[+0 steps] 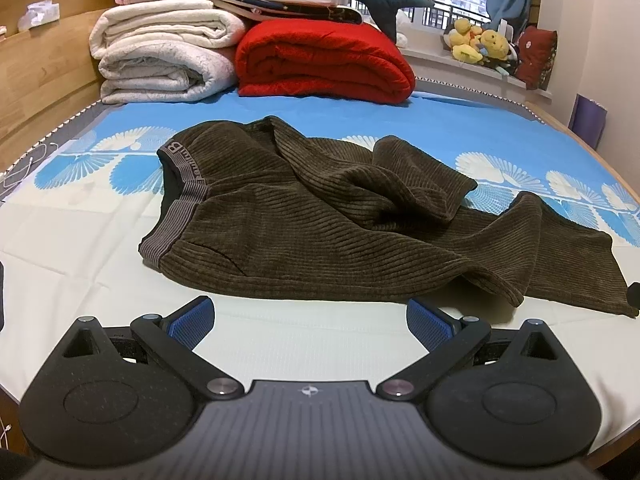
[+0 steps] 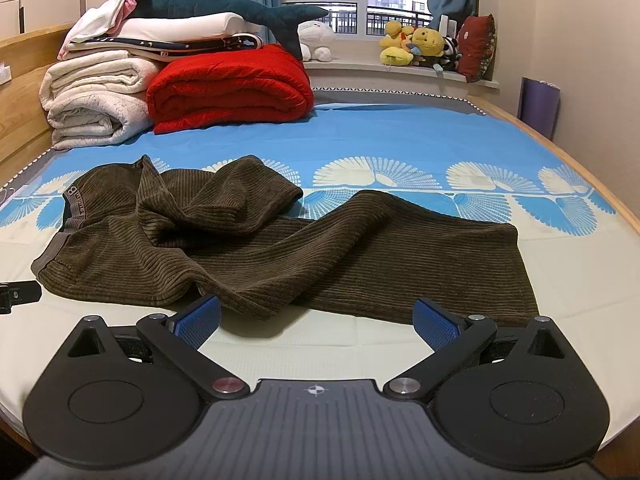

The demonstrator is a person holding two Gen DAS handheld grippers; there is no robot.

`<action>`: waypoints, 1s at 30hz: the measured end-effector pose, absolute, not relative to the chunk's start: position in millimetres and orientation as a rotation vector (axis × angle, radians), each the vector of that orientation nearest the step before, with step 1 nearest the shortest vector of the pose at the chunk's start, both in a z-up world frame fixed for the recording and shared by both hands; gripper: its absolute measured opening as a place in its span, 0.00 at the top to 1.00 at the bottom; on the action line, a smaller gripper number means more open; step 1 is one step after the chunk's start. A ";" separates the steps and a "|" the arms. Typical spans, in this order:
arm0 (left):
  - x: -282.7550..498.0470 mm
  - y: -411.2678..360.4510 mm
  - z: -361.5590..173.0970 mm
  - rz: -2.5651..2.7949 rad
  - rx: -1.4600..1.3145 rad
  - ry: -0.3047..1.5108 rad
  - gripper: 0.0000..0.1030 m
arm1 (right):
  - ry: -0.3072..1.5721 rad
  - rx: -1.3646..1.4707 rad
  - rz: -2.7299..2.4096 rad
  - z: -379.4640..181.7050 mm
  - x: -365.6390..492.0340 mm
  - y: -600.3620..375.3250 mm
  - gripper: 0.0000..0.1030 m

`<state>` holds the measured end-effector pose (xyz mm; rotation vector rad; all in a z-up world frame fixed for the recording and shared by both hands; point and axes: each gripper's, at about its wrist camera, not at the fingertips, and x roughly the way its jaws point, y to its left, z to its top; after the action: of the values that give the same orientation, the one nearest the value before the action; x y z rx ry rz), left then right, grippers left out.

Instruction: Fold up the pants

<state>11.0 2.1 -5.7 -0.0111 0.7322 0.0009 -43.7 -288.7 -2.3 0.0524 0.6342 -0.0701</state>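
Blue-padded fingers of the left gripper (image 1: 310,322) sit nearest, spread wide and released, hovering over the pale near part of the bed sheet (image 1: 80,240) just short of the pants' near edge. Likewise the right gripper (image 2: 316,324) is released, its jaws wide apart with nothing between them, close to the near hem of the cloth. Brown corduroy pants (image 1: 320,232) lie rumpled in the middle of the bed, grey waistband (image 1: 182,184) to the left, one leg stretched out to the right and the other bunched back over the seat. Far left, a red blanket (image 1: 324,62) and white blankets (image 1: 160,60) are stacked. Plush toys (image 2: 416,46) sit on the far windowsill.
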 end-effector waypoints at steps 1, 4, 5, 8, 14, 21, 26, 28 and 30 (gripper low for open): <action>11.7 2.4 -6.2 0.001 -0.011 0.733 0.00 | 0.634 0.052 -0.070 -2.4 -43.8 -288.5 0.01; 12.0 2.7 -6.7 0.003 -0.013 0.735 0.00 | 0.634 0.054 -0.070 -2.4 -43.7 -288.6 0.01; 12.1 2.6 -6.8 0.004 -0.013 0.736 0.00 | 0.634 0.053 -0.070 -2.3 -43.7 -288.5 0.01; 11.9 2.1 -7.0 0.003 -0.012 0.738 0.00 | 0.635 0.053 -0.070 -2.3 -43.6 -288.5 0.01; 12.3 3.1 -6.6 0.005 -0.015 0.741 0.00 | 0.635 0.053 -0.070 -2.3 -43.8 -288.6 0.01; 11.9 2.6 -6.8 0.004 -0.014 0.743 0.00 | 0.635 0.053 -0.071 -2.1 -43.7 -288.5 0.01; 12.2 2.9 -6.7 0.003 -0.013 0.743 0.00 | 0.635 0.054 -0.071 -2.0 -43.6 -288.7 0.01; 12.4 2.9 -6.6 0.003 -0.013 0.743 0.00 | 0.635 0.053 -0.071 -2.0 -43.8 -288.6 0.01; 12.2 2.4 -6.4 0.002 -0.015 0.742 0.00 | 0.634 0.052 -0.071 -1.7 -43.7 -288.7 0.01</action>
<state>12.2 2.4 -6.4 -0.0147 0.7416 0.0016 -43.7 -288.7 -1.8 0.0519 0.6342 -0.0712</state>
